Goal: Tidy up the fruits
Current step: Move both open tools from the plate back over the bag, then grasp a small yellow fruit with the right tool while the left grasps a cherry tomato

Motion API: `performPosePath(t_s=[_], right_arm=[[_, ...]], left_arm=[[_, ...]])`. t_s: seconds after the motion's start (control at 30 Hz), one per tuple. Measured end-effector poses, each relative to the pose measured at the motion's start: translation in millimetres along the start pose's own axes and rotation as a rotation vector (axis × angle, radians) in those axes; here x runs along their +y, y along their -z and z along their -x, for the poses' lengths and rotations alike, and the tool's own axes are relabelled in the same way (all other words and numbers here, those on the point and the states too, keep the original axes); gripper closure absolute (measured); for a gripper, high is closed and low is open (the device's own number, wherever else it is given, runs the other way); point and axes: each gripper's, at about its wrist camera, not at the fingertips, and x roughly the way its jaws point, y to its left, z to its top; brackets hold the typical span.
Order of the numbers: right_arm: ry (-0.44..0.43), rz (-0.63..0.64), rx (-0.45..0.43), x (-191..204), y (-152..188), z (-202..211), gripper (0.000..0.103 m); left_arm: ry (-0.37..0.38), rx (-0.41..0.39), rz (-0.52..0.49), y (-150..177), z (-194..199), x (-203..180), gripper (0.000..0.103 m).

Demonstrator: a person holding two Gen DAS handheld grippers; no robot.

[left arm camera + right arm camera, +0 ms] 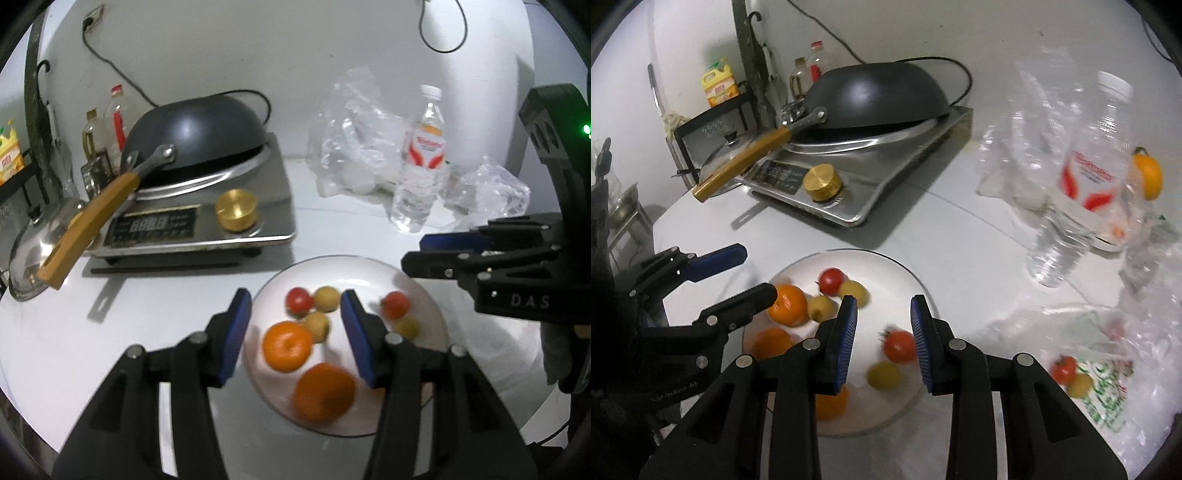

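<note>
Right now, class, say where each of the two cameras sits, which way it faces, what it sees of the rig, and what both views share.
Left wrist: on the left gripper, looking down over the glass plate; the right gripper enters from the right.
Right wrist: on the right gripper, looking down at the same plate; the left gripper enters from the left.
Shared: plate, oranges, wok, water bottle.

near orange [324,392] motion-blurred, water bottle [1082,192] smeared, third orange [831,404] half-hidden behind tongs
</note>
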Motion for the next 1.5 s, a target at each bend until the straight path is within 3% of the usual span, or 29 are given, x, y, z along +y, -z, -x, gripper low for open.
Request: performPosePath(t_s=[0.8,1.17,1.5], right_arm=[[0.077,-0.116,-0.033,-109.6,60.8,60.0,0.071],[0.09,-0.141,0.021,-153.8,84.4,47.5,0.071],[0.055,-0.133,0.072,-168.1,82.3,21.2,0.071]], left_arm=[[0.065,0.002,-0.124,-24.8,-6.2,-115.6,0.051],[0.096,0.028,-0.177,-27.1,-23.0,-161.2,0.051],[0.096,0.06,-0.181,-30.4,-41.4,-177.0,0.051]])
